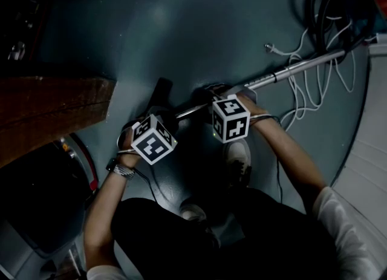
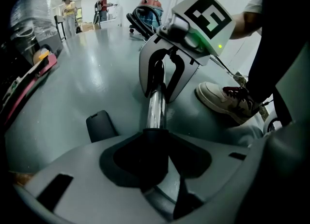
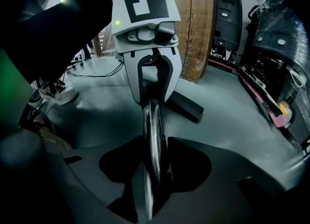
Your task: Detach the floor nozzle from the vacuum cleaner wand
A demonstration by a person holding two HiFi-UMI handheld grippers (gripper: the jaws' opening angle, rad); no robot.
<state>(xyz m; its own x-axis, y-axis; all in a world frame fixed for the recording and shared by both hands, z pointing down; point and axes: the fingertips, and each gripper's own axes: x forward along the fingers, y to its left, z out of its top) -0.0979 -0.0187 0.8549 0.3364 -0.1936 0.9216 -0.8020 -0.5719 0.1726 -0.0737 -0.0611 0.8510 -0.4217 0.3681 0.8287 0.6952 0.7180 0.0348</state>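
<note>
Two claws hold one line of tubing low over the grey floor [image 1: 199, 37]. At the far left of the head view stands a large wooden piece [image 1: 54, 106], beside the person's left arm. The left claw [image 2: 155, 167] is closed on the black neck [image 2: 155, 143] of the floor nozzle [image 1: 162, 91], just where the chrome wand [image 1: 302, 66] enters it. The nozzle's dark head lies on the floor just beyond that claw. Close beside it but apart from it, the right claw [image 3: 152, 170] pinches the bare chrome tube, which fills the gap between its jaws. A pale shoe [image 1: 237, 159] stands on the floor below the right claw. From there the wand slants up and to the right over loops of white cable [image 1: 299, 94]. It runs toward a coiled black hose [image 1: 329, 3] at the upper right.
</note>
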